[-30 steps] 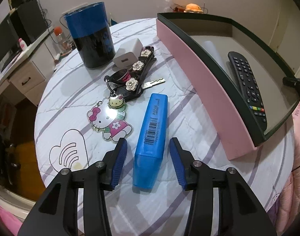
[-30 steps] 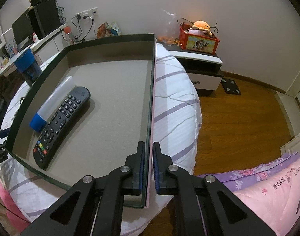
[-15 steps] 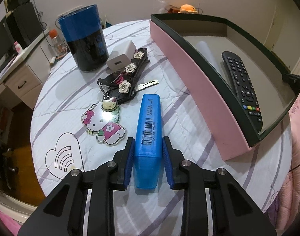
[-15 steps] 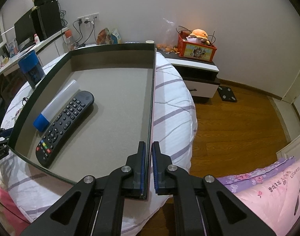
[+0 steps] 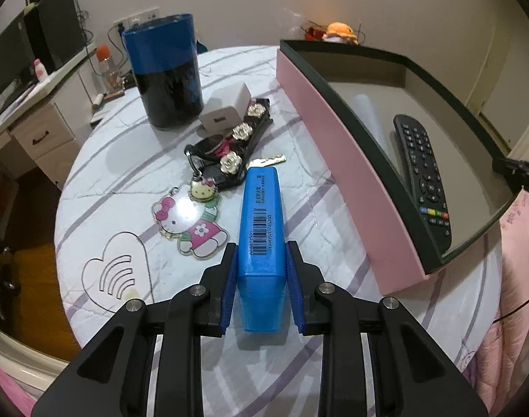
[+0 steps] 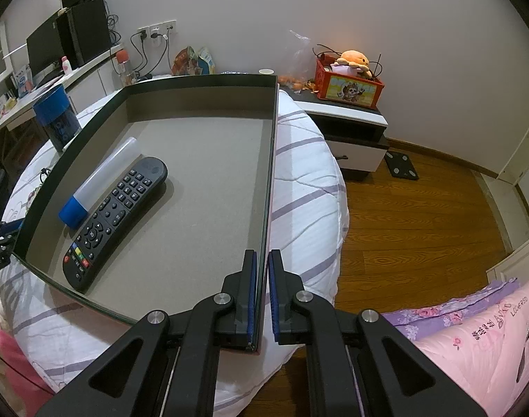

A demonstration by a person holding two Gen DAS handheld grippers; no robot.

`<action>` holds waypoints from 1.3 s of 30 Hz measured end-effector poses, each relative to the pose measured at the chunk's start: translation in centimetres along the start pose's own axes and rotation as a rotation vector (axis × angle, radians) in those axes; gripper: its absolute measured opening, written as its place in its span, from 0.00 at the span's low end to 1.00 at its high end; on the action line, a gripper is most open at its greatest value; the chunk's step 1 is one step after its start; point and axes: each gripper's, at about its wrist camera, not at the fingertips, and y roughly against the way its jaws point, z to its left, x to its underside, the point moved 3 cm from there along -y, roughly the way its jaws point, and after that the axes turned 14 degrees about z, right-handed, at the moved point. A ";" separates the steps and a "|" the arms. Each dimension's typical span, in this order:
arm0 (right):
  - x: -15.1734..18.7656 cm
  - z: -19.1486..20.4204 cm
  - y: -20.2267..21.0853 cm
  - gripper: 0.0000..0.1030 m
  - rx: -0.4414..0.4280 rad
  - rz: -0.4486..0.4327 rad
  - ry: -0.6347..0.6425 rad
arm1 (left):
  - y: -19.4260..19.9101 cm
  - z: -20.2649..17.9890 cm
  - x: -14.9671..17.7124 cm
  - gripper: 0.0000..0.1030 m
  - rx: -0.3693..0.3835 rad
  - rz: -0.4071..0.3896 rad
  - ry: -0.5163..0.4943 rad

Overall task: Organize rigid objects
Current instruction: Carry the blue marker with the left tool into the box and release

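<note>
Low in the left wrist view, the left gripper (image 5: 261,288) pinches the near end of a long blue plastic box with a barcode label (image 5: 261,229), both blue pads pressed against its sides. The box runs up the middle of the frame over a white quilted cloth with purple stripes (image 5: 101,160). Left of it lies a cartoon cat keychain (image 5: 189,219), and a dark blue cylindrical canister (image 5: 165,69) stands at upper left. In the right wrist view, the right gripper (image 6: 261,295) at lower centre clamps the thin right wall of a shallow grey-lined tray with dark rim (image 6: 195,80). Inside the tray, at left, a black remote control (image 6: 115,219) lies beside a white tube with blue cap (image 6: 97,180)
</note>
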 end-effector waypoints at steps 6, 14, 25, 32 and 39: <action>0.0 0.0 0.1 0.06 0.003 0.000 0.001 | 2.3 -0.3 -0.4 0.26 -0.026 -0.056 -0.001; 0.0 0.0 0.1 0.07 -0.005 -0.004 -0.003 | 6.2 -3.6 -2.3 0.26 -0.017 -0.146 -0.081; 0.1 -0.2 0.2 0.07 -0.036 -0.008 -0.024 | 6.2 -13.2 -6.2 0.26 0.072 -0.147 -0.250; 0.1 -0.5 0.1 0.08 -0.062 -0.013 -0.034 | 3.0 -18.7 -7.6 0.26 0.132 -0.068 -0.311; 0.1 -0.7 0.0 0.10 -0.086 -0.010 -0.044 | 0.2 -22.1 -7.9 0.26 0.138 0.002 -0.331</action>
